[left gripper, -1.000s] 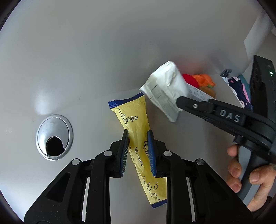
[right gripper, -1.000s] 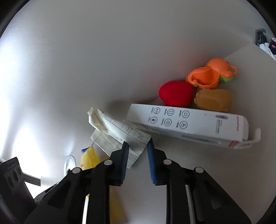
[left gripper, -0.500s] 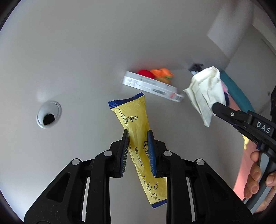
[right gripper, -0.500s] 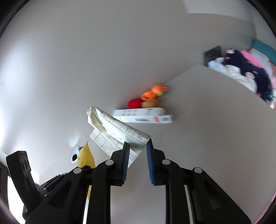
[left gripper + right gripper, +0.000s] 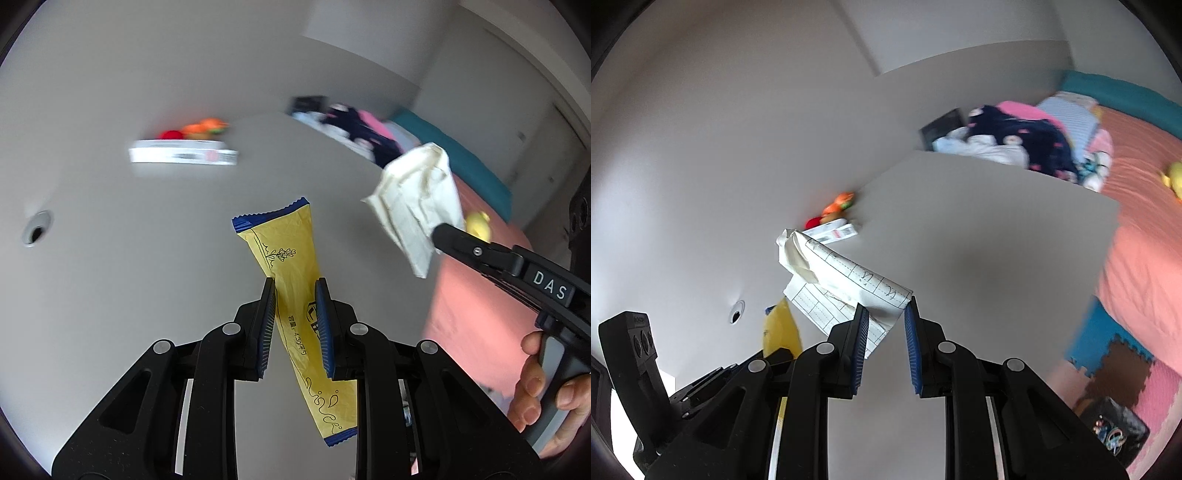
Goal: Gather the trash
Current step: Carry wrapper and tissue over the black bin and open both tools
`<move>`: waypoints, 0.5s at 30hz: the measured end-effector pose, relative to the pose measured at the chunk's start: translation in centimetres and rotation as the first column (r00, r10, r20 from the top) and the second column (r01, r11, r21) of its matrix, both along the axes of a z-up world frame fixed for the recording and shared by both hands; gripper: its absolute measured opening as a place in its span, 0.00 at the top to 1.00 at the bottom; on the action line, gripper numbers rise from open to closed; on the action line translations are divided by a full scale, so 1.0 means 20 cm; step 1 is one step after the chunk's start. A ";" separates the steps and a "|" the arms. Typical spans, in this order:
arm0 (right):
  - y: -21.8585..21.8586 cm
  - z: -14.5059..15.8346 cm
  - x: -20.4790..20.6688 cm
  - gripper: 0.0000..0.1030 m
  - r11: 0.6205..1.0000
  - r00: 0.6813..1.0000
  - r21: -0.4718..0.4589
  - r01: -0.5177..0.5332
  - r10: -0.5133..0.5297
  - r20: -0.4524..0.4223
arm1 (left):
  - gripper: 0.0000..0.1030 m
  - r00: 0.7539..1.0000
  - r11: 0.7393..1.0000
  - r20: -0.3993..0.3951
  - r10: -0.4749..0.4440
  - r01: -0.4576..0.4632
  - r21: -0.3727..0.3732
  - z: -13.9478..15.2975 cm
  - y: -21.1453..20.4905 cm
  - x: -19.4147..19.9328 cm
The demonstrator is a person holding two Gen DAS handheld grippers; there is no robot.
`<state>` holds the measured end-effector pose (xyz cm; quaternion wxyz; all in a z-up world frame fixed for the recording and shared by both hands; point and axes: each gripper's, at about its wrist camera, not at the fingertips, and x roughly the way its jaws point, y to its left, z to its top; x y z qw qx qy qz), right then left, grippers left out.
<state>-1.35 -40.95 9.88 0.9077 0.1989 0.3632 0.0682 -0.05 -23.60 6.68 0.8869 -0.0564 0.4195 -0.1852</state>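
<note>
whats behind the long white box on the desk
Behind the white box sit a red toy and an orange toy, blurred. Their lower parts are hidden by the box.

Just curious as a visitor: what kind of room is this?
Probably a bedroom or child's room: a bed with a coral cover, clothes piled on it, and foam mats on the floor beside a white desk.

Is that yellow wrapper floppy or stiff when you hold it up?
Probably thin and light: the yellow wrapper hangs pinched near its middle in the left gripper, and both ends stick out fairly straight. So it seems a bit crisp, not limp. Its smooth surface might be slippery.
</note>
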 end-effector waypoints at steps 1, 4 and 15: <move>-0.05 0.00 -0.05 0.79 1.000 1.000 0.000 0.017 -0.017 0.003 | 0.79 1.000 1.000 0.003 -0.030 0.030 0.002 0.00 -0.07 -0.04; -0.21 -0.01 -0.25 0.79 0.997 0.997 0.005 0.080 -0.080 0.017 | 0.79 0.993 0.993 0.013 -0.118 0.117 0.011 -0.01 -0.29 -0.16; -0.91 -0.21 -1.06 0.79 0.911 0.912 0.034 0.411 -0.411 -0.003 | 0.79 0.893 0.890 -0.014 -0.450 0.450 0.076 -0.14 -1.08 -0.69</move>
